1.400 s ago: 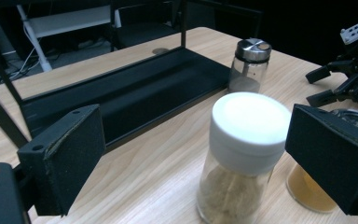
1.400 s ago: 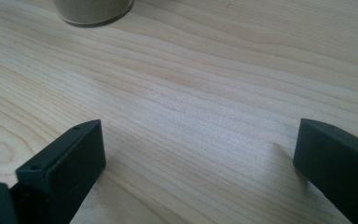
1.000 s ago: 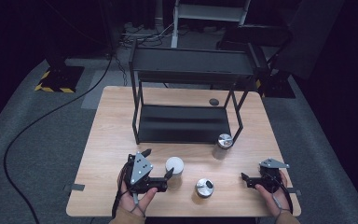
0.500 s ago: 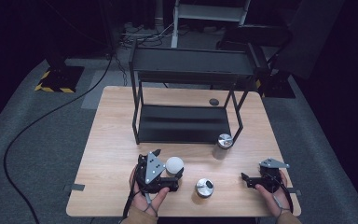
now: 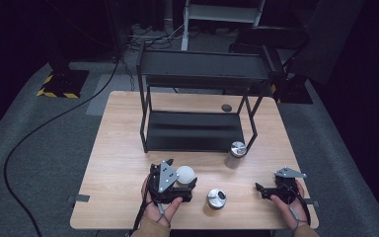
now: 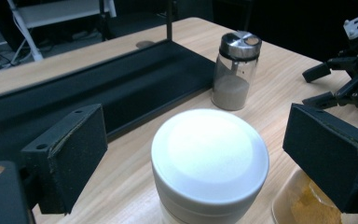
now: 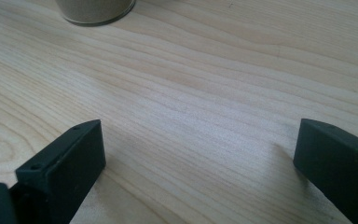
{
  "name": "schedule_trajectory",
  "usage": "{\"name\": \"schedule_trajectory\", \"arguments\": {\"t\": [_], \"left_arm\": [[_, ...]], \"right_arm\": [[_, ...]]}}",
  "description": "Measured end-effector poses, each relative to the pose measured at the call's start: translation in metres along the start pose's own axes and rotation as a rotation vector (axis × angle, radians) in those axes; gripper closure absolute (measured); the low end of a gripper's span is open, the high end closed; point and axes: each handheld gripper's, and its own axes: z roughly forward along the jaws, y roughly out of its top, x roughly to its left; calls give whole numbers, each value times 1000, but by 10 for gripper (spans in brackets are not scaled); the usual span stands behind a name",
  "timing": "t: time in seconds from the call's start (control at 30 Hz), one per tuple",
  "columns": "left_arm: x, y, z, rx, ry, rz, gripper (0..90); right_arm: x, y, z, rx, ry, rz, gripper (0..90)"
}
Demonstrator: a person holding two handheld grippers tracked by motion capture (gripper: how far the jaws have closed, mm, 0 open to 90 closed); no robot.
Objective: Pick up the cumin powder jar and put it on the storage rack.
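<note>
A jar with a white lid stands near the table's front, left of centre. My left gripper reaches around it from the left. In the left gripper view the white lid sits between the two black pads with a gap on each side. The jaws are open and have just been closing a little. At the front right, my right gripper rests in a hand, low over bare wood. Its jaws stand wide apart with nothing between them. The right gripper also appears farther off in the left gripper view.
A black two-shelf rack fills the table's back half. A glass shaker with a steel cap holding pale powder stands by the rack's front right leg. A steel-lidded jar of yellow powder sits just right of the white jar. A small dark disc lies behind.
My left gripper has slid right to the white-lidded jar, which now stands between its jaws. The right gripper and the other jars have not moved.
</note>
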Motion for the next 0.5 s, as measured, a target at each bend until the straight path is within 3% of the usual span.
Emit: {"name": "schedule_trajectory", "arguments": {"t": [0.2,0.5], "left_arm": [[3,-4,6,17,-24,-26,77],[6,-8,13,41,-45,-29,127]], "right_arm": [[0,0,0,0,0,0,22],[-1,0,0,0,4,-4,22]]}}
